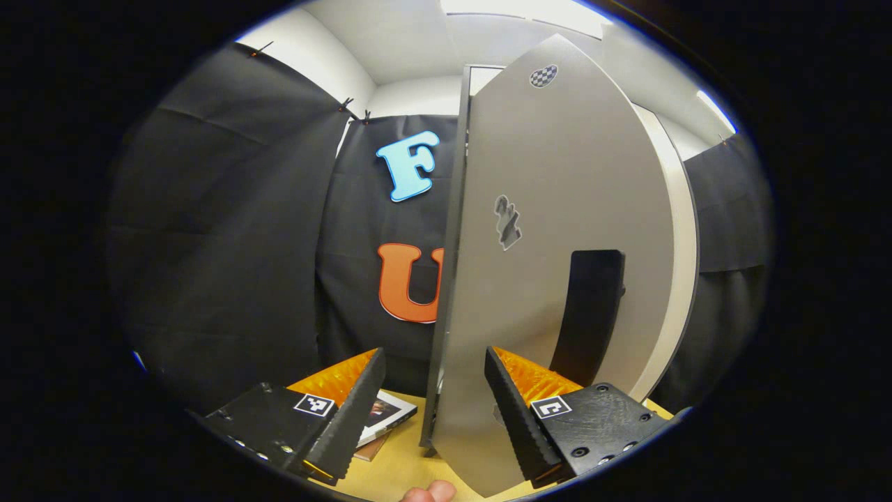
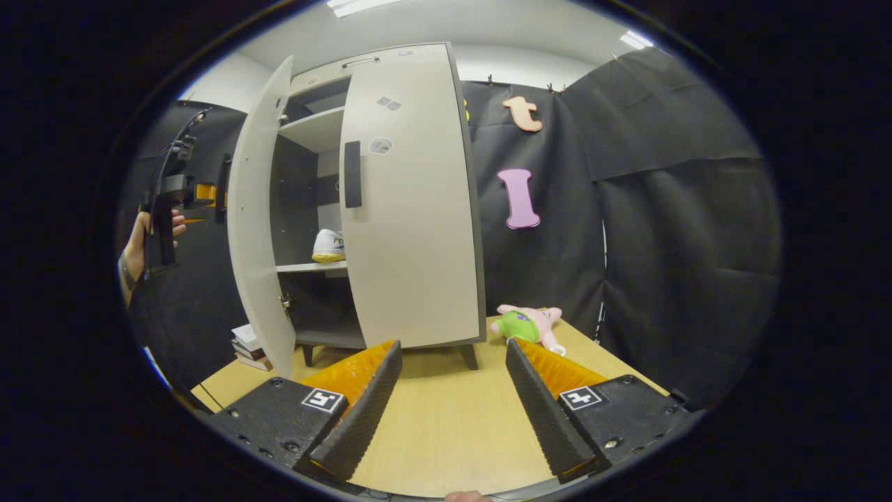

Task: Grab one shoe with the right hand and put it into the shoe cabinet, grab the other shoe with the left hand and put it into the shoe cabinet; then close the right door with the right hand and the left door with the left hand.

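Shoe cabinet (image 2: pixel 411 209): stands on the table (image 2: pixel 446 425), centre of the right gripper view. Right door (image 2: pixel 408 195) swung nearly closed, so that step looks done or close to it; left door (image 2: pixel 254 230) wide open, left of centre.

Shoe (image 2: pixel 328 247): white, on the middle shelf, visible through the gap between the doors. A second shoe cannot be made out.

Left tool (image 1: pixel 435 401): jaws open wide, straddling the left door's (image 1: pixel 557 230) free edge, which fills the centre of the left gripper view; nothing clamped. Likely placed there to push the door shut. It also appears at the far left of the right gripper view (image 2: pixel 174 202), held by a hand (image 2: pixel 139 244) behind the open door.

Right tool (image 2: pixel 453 390): open wide, empty, low in its view over bare table, standing back from the cabinet.

Sundries: plush toy (image 2: pixel 526 324) just right of the cabinet; stacked books (image 2: pixel 247 345) lower left.
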Demonstrator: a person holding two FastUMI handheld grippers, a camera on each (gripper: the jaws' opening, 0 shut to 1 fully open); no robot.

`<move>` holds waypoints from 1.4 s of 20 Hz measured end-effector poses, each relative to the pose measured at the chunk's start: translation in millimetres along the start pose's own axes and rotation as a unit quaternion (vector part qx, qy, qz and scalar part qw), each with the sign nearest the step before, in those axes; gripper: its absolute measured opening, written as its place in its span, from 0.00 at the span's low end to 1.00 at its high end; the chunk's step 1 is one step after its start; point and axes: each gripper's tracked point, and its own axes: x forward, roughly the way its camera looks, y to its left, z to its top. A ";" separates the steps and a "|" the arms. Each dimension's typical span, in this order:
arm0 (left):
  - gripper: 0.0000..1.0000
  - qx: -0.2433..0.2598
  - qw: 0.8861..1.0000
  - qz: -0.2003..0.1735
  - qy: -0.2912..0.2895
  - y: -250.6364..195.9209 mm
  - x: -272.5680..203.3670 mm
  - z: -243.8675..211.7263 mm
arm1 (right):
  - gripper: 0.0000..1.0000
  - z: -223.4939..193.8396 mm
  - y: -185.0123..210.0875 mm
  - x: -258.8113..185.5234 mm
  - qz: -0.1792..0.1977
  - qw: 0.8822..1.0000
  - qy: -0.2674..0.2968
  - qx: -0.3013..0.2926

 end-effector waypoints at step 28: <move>0.88 0.037 0.993 -0.110 0.003 -114.6 -120.9 -95.3 | 0.98 8.7 27.7 -2.6 0.033 0.999 -0.013 0.005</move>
